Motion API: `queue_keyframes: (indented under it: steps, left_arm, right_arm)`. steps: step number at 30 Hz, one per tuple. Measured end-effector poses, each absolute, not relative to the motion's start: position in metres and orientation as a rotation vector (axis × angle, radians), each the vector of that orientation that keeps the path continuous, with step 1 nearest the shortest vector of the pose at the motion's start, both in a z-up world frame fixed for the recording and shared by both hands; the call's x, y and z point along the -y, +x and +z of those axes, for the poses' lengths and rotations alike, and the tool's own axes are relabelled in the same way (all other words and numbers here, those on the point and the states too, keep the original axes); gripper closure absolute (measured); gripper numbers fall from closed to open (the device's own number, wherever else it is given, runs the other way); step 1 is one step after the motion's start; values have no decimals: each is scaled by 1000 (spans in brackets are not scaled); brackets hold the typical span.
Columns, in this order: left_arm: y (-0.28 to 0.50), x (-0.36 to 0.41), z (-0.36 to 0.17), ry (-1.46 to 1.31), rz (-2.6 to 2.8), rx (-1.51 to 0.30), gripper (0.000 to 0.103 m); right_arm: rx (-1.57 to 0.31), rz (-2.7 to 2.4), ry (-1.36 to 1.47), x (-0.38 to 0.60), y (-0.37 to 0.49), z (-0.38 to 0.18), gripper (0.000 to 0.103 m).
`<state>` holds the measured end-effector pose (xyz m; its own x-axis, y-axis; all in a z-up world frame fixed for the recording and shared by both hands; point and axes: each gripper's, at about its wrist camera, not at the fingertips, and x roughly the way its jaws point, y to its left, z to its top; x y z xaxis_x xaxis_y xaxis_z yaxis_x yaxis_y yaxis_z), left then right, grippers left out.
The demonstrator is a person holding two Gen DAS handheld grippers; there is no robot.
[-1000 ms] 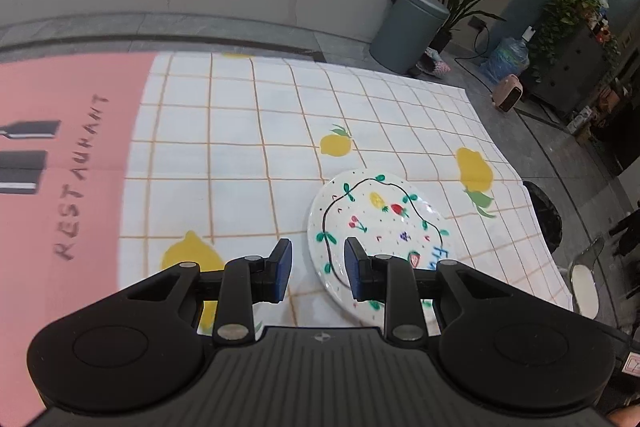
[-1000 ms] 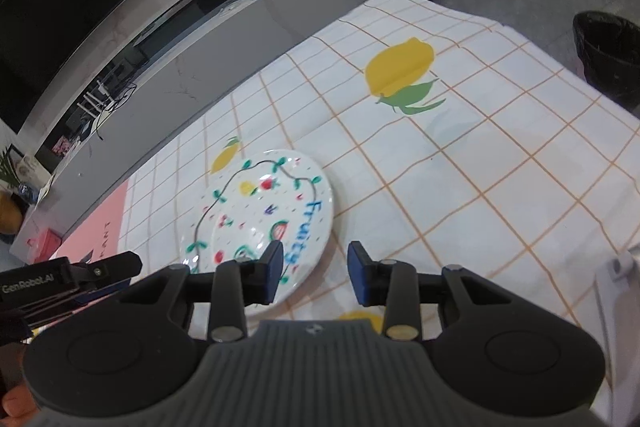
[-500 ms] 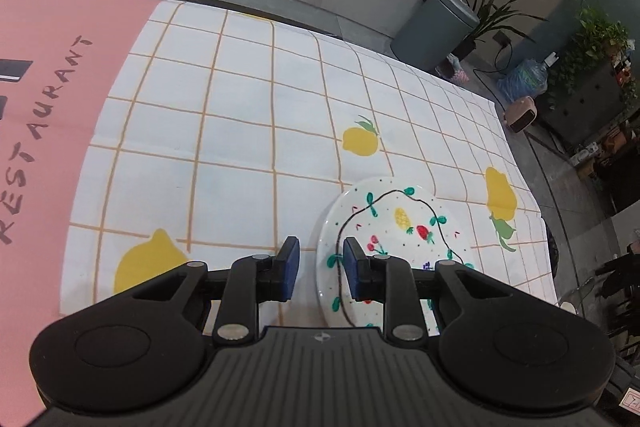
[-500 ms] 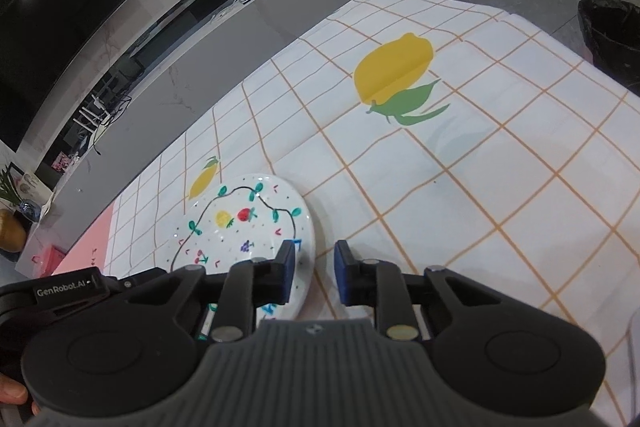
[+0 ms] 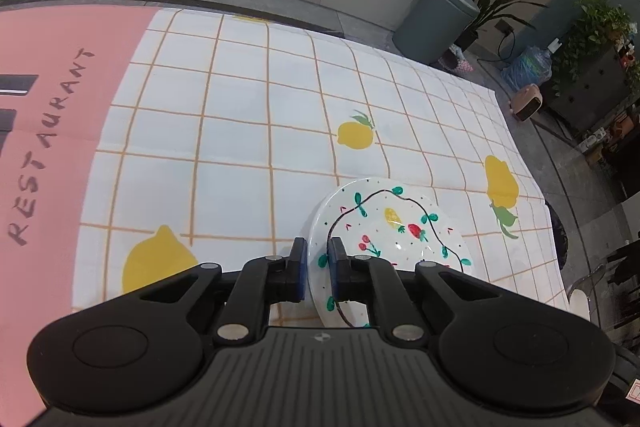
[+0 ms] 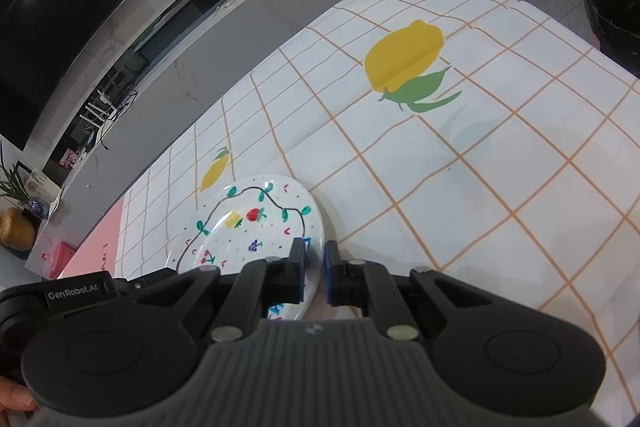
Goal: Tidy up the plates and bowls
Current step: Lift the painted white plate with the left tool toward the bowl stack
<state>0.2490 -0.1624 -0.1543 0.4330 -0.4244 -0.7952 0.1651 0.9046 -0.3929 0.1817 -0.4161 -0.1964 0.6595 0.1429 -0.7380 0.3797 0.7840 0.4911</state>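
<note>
A: Entry, left side first. The left tongs (image 5: 317,267) were closing, with the near-left rim of the painted plate (image 5: 390,227) between the blue pads (image 5: 303,267). I could not tell whether both pads pressed the rim yet. The plate lay flat on the lemon-print tablecloth (image 5: 240,131) covering the desk, near its front edge, with the pink "RESTAURANT" panel (image 5: 52,131) well apart to the left.

B: And the right?

A: The right tongs (image 6: 314,269) were closed on the plate's (image 6: 256,223) opposite rim; the rim ran up between the two pads (image 6: 298,267) with no gap showing. A fingertip of the person's hand (image 6: 14,397) showed at the lower left corner of the right wrist view.

B: Judgement on the step?

A: Two-sided pickup of the plate, grasp phase. No bowl or second plate was in either view, so the destination was unknown.

B: Notes for doing it well?

A: Let the left pads seat fully before any lift. Glazed rim looked slick and thin, so a partial pinch could slip. Lift both sides together and level; uneven rise would twist the plate against one grip. Watch that neither lower pad catches the cloth, since a snagged fold would drag the tablecloth along.
</note>
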Motion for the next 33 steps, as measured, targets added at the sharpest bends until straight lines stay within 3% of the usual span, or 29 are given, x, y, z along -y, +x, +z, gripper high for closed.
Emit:
queue_keyframes:
  steps: [15,33]
  left_arm:
    - [191,128,-118,-301,-331,-1043,93]
    - [73,26,-93,-386,-241,-970,93]
  right_arm:
    - [-851,-93,691,388,127,-165,95]
    - [-909,64,603,297,43,-140,95]
